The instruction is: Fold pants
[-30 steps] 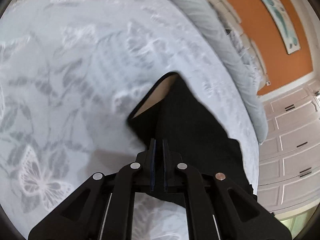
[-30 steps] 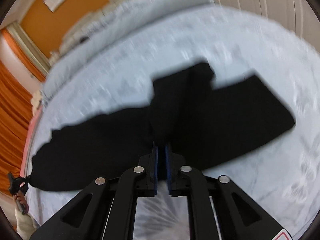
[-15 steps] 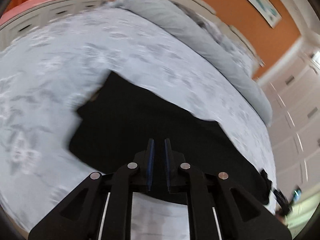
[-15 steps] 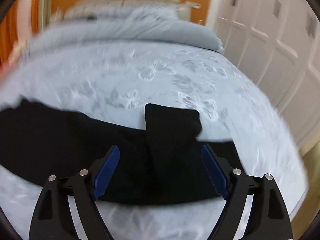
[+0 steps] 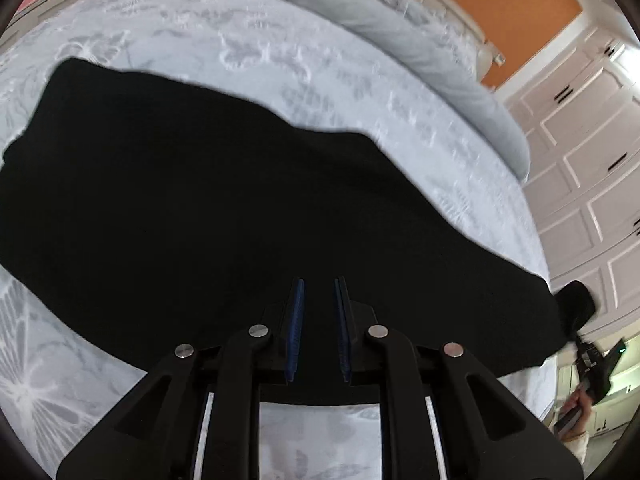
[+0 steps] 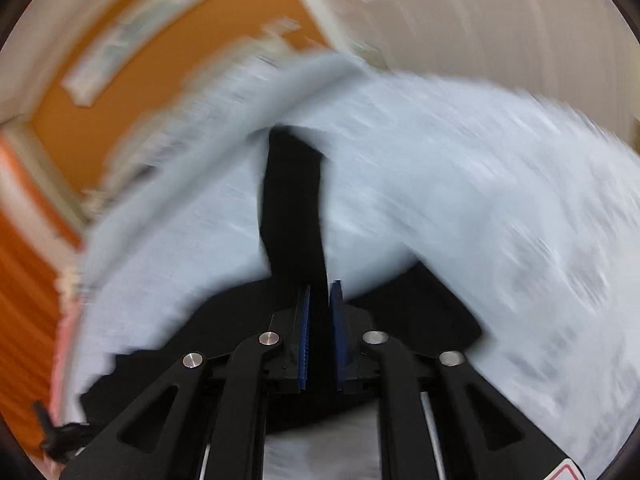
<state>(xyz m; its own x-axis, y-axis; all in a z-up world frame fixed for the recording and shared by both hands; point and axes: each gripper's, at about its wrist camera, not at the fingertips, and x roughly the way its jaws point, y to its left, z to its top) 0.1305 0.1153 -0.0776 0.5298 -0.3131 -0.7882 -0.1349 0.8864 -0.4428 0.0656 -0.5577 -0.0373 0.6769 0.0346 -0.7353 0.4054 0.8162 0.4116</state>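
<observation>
**Black pants, spread on bed**

Black fabric pants [image 5: 224,208]: lying across a pale grey bed [image 5: 280,60] with butterfly-patterned cover, grey bolster pillow [image 5: 400,28] behind. Left claw [image 5: 319,320]: blue pads slightly apart, above the pants, nothing visibly gripped. Right claw [image 6: 320,332]: jaws closing, a narrow strip of the pants between them; view blurred. Orange wall [image 5: 500,20] beyond.

Black pants [image 5: 208,200] lie spread across the pale butterfly-patterned bed [image 5: 280,64], beside a grey pillow [image 5: 400,28].
</observation>
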